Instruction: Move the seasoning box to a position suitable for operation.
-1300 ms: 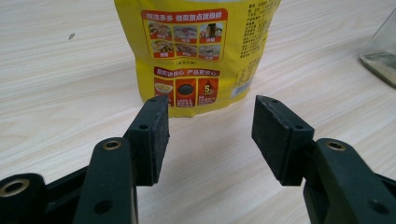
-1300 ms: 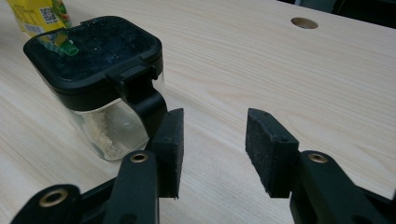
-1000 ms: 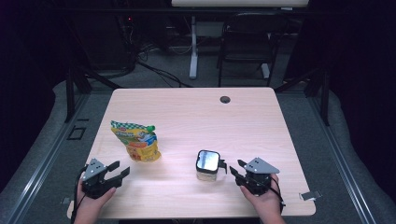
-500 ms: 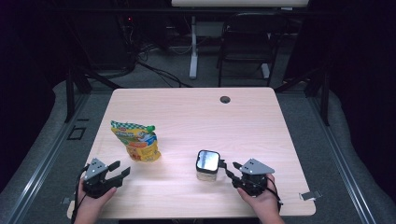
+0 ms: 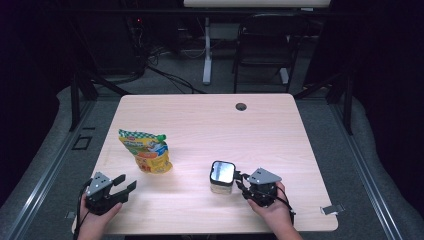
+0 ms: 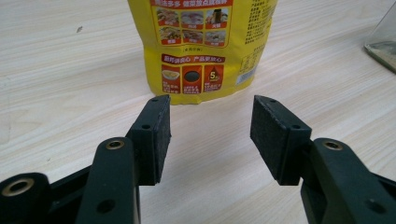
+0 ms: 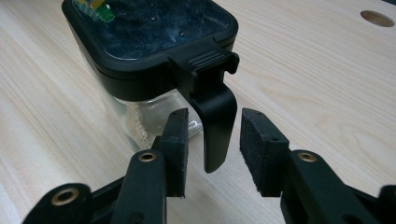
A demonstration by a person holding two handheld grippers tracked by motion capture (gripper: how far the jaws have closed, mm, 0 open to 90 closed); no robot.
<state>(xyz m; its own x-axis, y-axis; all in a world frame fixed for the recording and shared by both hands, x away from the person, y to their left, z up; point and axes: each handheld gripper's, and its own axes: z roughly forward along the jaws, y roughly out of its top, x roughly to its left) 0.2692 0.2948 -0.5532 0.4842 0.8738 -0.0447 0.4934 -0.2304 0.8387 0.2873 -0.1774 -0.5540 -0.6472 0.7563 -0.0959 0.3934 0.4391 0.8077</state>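
The jar [image 5: 222, 177] stands lower centre of the table [image 5: 280, 135]. Its black lid latch [image 7: 215, 126] hangs between the right gripper [image 7: 214, 140] pads, which have just been closing without yet pressing it. At lower left, the left gripper [image 5: 120, 186] is open and empty, facing the yellow pouch [image 5: 146, 151].

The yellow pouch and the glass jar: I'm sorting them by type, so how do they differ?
The pouch is soft, opaque yellow with printed pictures; the jar is rigid clear glass. The pouch has a green cap; the jar has a black lid with a latch. Both rest on the table.
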